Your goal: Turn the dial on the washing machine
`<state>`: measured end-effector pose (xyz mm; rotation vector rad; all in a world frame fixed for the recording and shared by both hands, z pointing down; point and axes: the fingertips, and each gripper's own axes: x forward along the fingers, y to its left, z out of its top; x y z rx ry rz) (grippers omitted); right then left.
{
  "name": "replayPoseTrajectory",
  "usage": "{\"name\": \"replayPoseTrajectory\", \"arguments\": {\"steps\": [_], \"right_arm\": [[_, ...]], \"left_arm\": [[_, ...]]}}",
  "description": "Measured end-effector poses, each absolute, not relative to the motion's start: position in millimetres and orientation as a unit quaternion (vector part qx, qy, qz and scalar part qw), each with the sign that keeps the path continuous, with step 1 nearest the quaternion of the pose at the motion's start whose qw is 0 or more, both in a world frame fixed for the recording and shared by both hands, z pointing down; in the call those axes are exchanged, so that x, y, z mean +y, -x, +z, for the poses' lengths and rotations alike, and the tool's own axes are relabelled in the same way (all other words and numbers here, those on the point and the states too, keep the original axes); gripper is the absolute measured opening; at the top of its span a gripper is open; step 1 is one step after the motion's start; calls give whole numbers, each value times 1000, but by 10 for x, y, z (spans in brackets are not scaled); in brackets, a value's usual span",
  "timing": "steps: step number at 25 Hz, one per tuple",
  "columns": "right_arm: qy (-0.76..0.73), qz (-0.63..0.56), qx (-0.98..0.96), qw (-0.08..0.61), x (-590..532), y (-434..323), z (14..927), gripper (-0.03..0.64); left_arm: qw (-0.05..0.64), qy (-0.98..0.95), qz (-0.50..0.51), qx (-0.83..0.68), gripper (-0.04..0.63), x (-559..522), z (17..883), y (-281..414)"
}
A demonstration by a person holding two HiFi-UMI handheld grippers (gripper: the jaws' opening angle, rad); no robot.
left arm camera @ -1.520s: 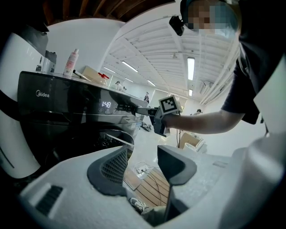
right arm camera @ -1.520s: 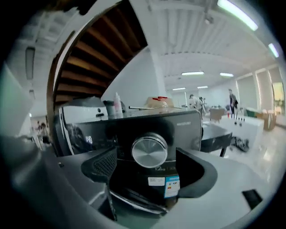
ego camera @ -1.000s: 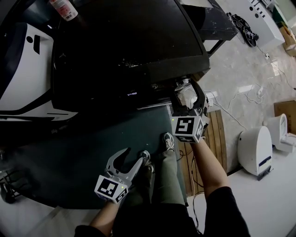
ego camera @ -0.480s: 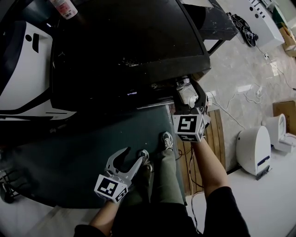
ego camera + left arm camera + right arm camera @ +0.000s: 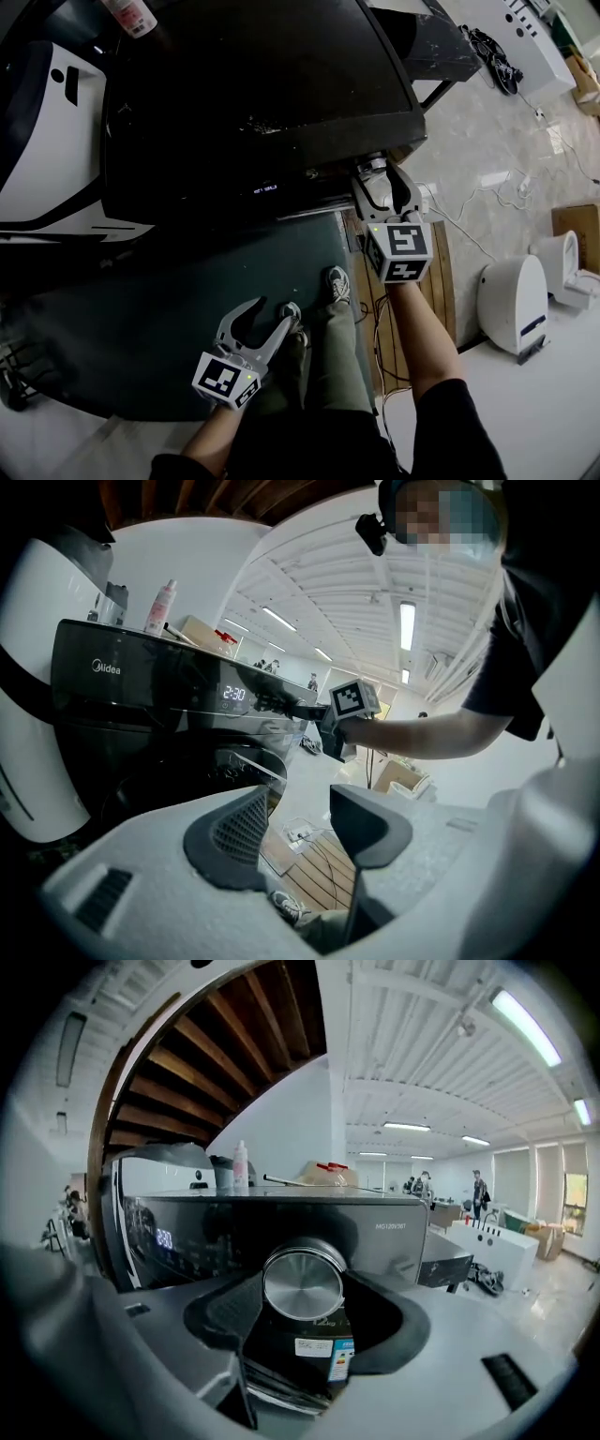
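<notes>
- My right gripper (image 5: 380,185), centre frame, has just closed its fingers (image 5: 220,1314) on the silver dial (image 5: 303,1283) of the black washing machine (image 5: 262,94), clasping it.
- My left gripper (image 5: 270,317), lower left, hangs released and empty.

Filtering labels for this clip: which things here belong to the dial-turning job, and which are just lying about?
Job:
washing machine
dial
right gripper, jaws just closed on the dial

Lying about:
left gripper, jaws open, empty
bottle on the machine's top
black cables on the floor
cardboard box
</notes>
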<state>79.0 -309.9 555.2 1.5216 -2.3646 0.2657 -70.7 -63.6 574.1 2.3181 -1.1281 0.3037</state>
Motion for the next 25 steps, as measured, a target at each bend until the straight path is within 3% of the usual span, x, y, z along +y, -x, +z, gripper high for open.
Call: {"name": "replayPoseTrajectory", "arguments": {"steps": [7,14,18,21,25], "right_arm": [[-523,140,-831,125,-3114,-810,5567,272],[-498,270,-824,19,-3128,-850,5581,272],[-497,267,-825,21,-3128,-849,5579,275],[-506,260,-822,21,-3127,-866,5554,356],[-508,262,-820,23,-3060,-900,5527,365]], "left_arm": [[269,-860,114,-419,207,-624,5740,704],[269,-860,114,-418,207,-599,5736,683],[267,-861,115,-418,207,-588,5730,670],[266,-861,115,-418,207,-591,5705,657],[260,-862,114,-419,207,-592,5657,656]]}}
